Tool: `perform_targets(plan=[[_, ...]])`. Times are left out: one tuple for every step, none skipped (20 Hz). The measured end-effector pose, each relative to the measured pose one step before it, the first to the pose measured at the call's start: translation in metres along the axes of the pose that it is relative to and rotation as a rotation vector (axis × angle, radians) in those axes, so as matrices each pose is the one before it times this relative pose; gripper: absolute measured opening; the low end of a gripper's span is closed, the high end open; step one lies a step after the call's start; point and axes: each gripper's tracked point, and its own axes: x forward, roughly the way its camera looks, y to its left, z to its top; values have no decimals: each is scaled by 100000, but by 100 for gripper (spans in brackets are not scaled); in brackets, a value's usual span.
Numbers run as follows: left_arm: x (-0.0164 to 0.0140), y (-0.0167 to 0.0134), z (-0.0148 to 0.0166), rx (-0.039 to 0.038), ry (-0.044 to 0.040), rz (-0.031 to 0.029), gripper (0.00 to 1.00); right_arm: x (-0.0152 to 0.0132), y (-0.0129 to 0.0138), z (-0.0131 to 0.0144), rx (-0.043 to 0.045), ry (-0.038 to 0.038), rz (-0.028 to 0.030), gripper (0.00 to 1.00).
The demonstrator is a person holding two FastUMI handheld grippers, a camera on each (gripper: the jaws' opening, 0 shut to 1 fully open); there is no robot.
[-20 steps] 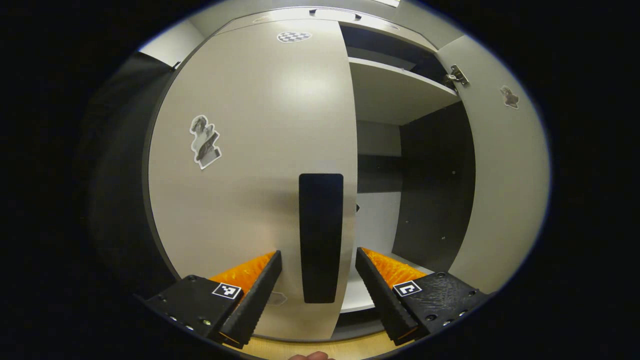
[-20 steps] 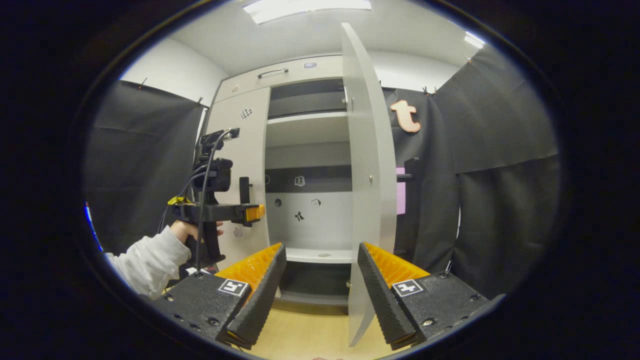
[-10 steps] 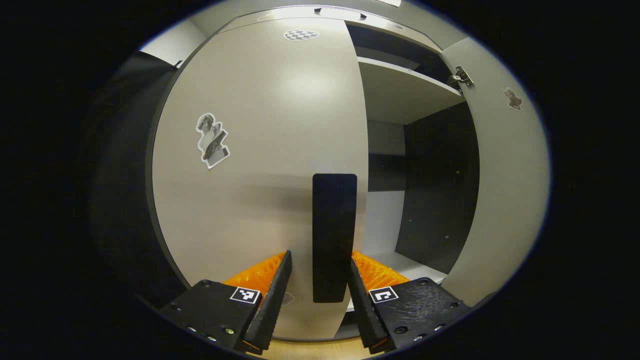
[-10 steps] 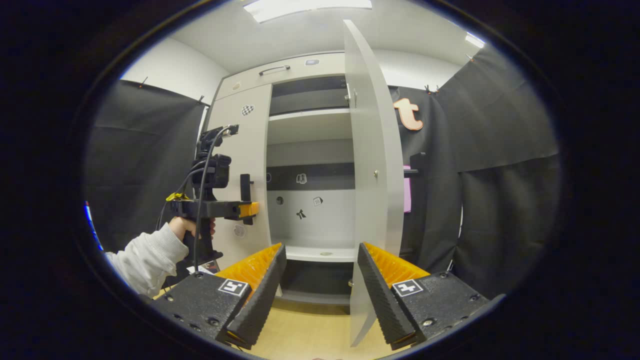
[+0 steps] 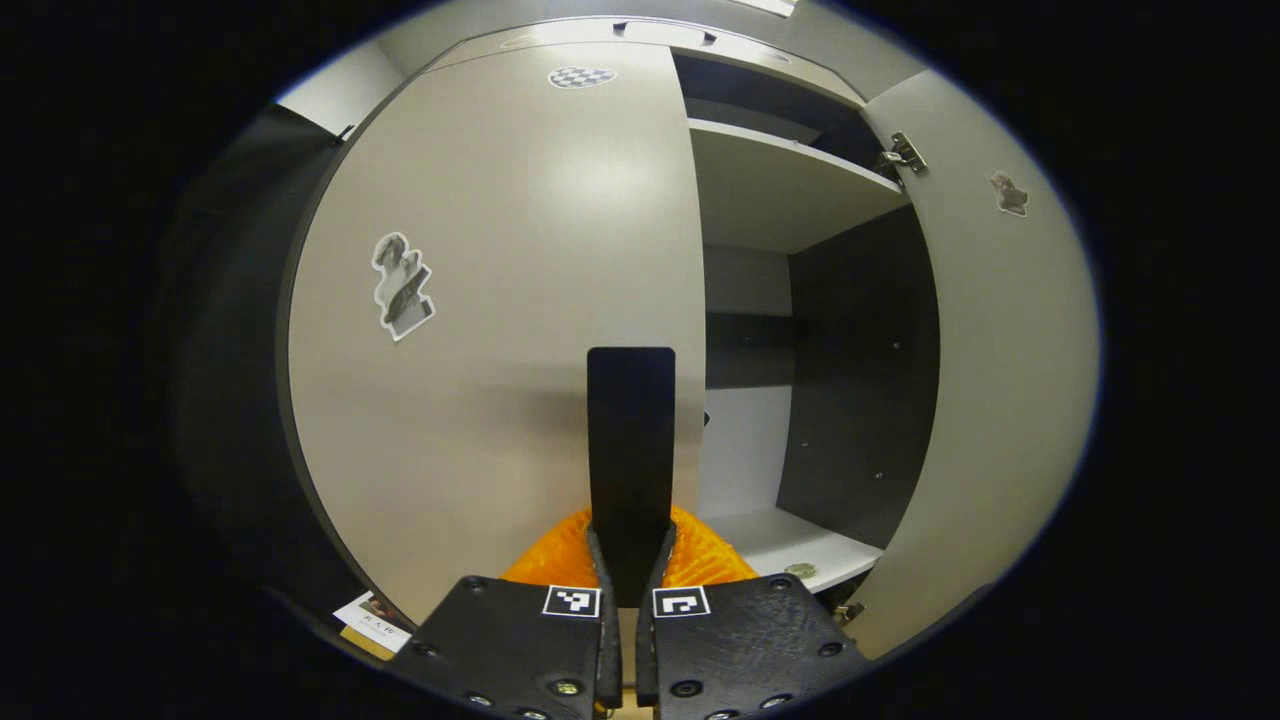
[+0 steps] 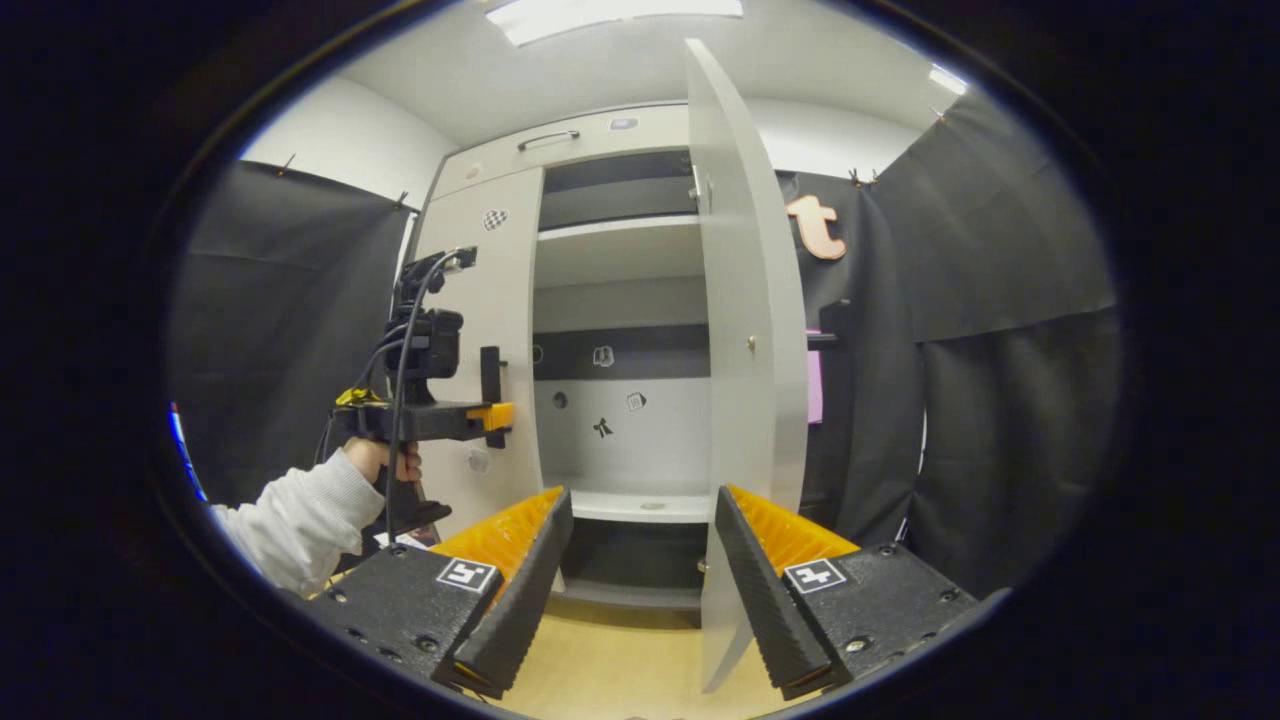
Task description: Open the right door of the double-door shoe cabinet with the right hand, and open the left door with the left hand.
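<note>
Left claw (image 5: pixel 630 560) clamped on the black door handle (image 5: pixel 630 450)
Handle runs vertical on the closed left door (image 5: pixel 500 300); right door (image 6: pixel 745 350) stands swung out, right claw (image 6: pixel 640 560) wide apart, holding nothing.

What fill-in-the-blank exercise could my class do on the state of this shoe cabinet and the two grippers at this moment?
1. The right door of the shoe cabinet stands ____.
2. The left gripper has its jaws closed on the black ____ of the left door.
3. The right gripper holds nothing, and its jaws are ____.
4. The left door of the cabinet is still ____.

Missing words: open; handle; open; closed
</note>
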Motion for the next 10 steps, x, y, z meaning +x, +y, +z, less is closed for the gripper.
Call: perform_targets(plan=[[-50,-53,11,511,-164,-502,5,115,-1,-25,-72,138,-178,90],[-17,71,7,400,-471,364,5,38,-86,-94,44,216,-449,90],[-96,72,-23,604,-283,1080,5,30,-46,-106,317,304,-231,90],[-82,29,7,-58,-305,1392,5,11,-20,-203,407,435,-197,90],[-126,12,-38,738,272,662,5,-90,-84,-45,537,251,-356,90],[-186,-18,-64,-190,578,-45,5,-188,-173,153,448,-130,-521,90],[-321,9,-17,-809,507,-566,5,-129,-22,12,246,-305,-595,90],[-527,-10,6,-589,611,-929,5,-226,-100,-71,198,-247,-688,90],[-645,-23,58,-149,141,-985,5,-261,-13,12,262,-411,-508,90],[-810,-91,70,28,-28,-814,5,-276,-14,105,351,-370,-387,90]])
